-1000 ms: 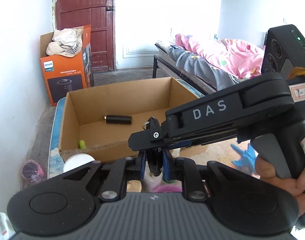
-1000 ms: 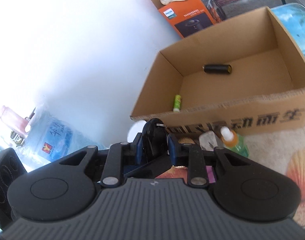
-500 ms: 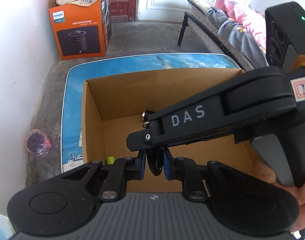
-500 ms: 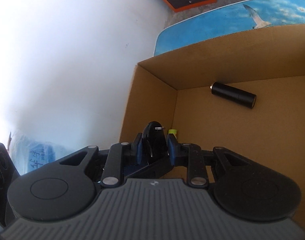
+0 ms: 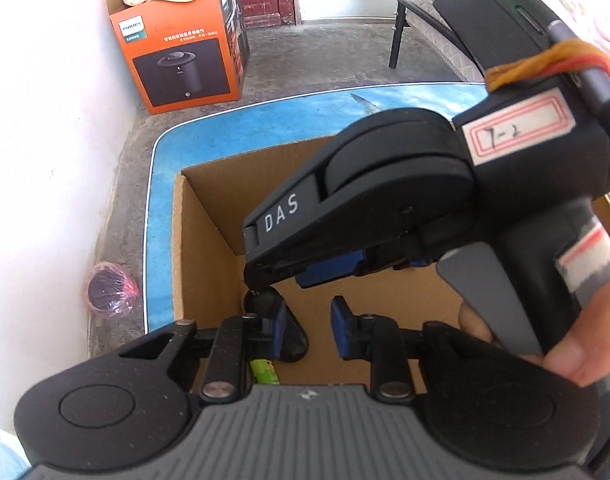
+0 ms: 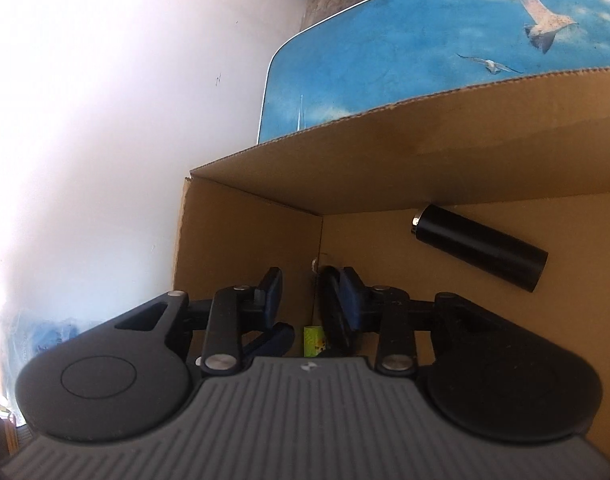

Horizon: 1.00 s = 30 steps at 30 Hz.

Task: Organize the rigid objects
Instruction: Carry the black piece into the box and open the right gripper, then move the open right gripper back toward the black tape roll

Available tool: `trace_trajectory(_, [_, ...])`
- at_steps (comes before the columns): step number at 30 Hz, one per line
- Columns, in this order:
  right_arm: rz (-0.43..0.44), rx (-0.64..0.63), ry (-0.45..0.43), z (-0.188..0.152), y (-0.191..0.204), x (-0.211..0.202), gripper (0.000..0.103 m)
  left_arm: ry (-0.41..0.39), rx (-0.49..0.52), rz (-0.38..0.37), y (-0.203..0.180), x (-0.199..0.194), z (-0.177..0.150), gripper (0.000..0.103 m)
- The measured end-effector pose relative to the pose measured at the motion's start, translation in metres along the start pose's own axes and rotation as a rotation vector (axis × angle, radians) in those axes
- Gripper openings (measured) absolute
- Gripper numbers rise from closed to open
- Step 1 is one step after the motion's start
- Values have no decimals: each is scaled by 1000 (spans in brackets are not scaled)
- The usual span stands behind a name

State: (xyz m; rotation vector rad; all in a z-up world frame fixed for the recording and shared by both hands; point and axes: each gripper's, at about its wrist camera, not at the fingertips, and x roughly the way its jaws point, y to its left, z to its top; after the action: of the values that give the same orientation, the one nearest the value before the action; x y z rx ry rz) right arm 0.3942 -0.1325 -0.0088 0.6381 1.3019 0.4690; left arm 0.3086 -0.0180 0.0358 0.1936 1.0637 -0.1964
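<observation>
Both grippers hang inside the open cardboard box (image 5: 193, 232), near its left corner. A flat black key fob (image 5: 291, 340) with a metal ring sits between the fingers of both. The jaws of my left gripper (image 5: 309, 328) are opening: the fob leans on the left blue pad, with a gap to the right pad. My right gripper (image 5: 261, 276) crosses from the right. In its own view the right gripper (image 6: 309, 296) is opening too, and the fob (image 6: 331, 312) rests against its right pad only. A black cylinder (image 6: 481, 252) and a small green tube (image 6: 315, 338) lie on the box floor.
The box stands on a blue table (image 6: 385, 60) printed with seagulls, close to a white wall (image 5: 45, 160). On the floor stand an orange appliance carton (image 5: 185, 52) holding cloth and a dark red-wrapped thing (image 5: 109, 292). A bed frame leg (image 5: 395, 40) stands at the back right. A person's hand (image 5: 577, 356) holds the right gripper.
Both grippers have moved forward and down into the box's left corner. Their jaws, earlier shut together on the black fob, have parted, and the fob leans on one pad of each.
</observation>
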Motion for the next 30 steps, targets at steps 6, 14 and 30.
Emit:
trace_trajectory(6, [22,0,-34,-6,0,-19,35,-49,-25,-27,2,-20,-8,39])
trace_trajectory(14, [75,-112,-160,-58,20,-104,36,-214,-25,-95,2,-95,-49,58])
trace_trajectory(30, [-29,-207,-462,-281,-52,-231,39,-332,11,-359,-64,-137,-193,102])
